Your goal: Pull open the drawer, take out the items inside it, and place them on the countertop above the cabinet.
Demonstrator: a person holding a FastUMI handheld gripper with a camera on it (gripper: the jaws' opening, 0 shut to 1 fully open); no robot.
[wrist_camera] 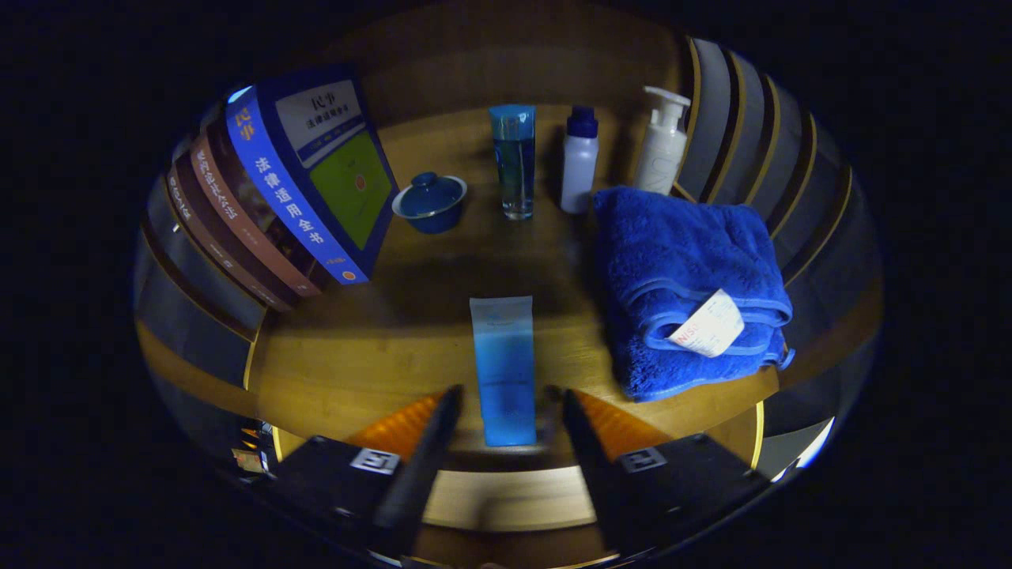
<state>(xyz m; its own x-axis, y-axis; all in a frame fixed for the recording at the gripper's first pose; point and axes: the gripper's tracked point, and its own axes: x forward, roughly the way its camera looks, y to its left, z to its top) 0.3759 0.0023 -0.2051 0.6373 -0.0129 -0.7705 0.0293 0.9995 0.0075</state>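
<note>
A blue tube (504, 371) stands upright on the wooden countertop (371, 356), close to its front edge. My gripper (505, 391) is open around the tube's lower part, one finger on each side. A thin gap shows between each fingertip and the tube, so neither presses on it. Further back on the countertop stand a second blue tube (512, 162), a white bottle with a blue cap (579, 162) and a white pump bottle (662, 142).
A folded blue towel (688, 284) with a white tag lies right of the tube. A blue lidded bowl (431, 201) sits at the back left beside several leaning books (300, 182). Slatted walls (759, 134) close both sides. Bare wood lies left of the fingers.
</note>
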